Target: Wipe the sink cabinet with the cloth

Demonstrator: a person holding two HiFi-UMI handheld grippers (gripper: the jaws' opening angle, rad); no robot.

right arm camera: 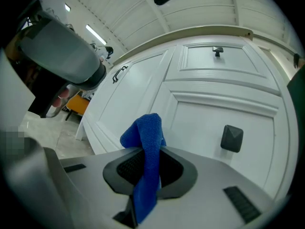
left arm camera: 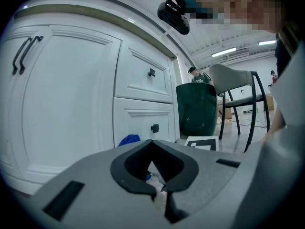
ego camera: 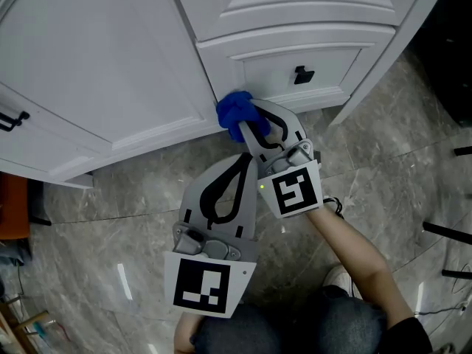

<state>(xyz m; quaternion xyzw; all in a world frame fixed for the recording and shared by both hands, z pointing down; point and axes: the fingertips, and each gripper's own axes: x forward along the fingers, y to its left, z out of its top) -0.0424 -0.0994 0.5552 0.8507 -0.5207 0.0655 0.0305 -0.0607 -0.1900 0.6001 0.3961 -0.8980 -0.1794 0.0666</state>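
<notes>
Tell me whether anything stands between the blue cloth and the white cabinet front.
Nothing visible does. The right hand-held gripper is shut on the blue cloth, and the cloth's bunched end faces the white cabinet front directly. The black drawer knob sits off to the right, out of the way.

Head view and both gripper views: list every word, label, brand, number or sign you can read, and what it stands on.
No readable text anywhere.
Black-and-white square markers on the left cube and right cube: coded patterns, not letters.
White panelled sink cabinet, blue terry cloth: no print.
</notes>
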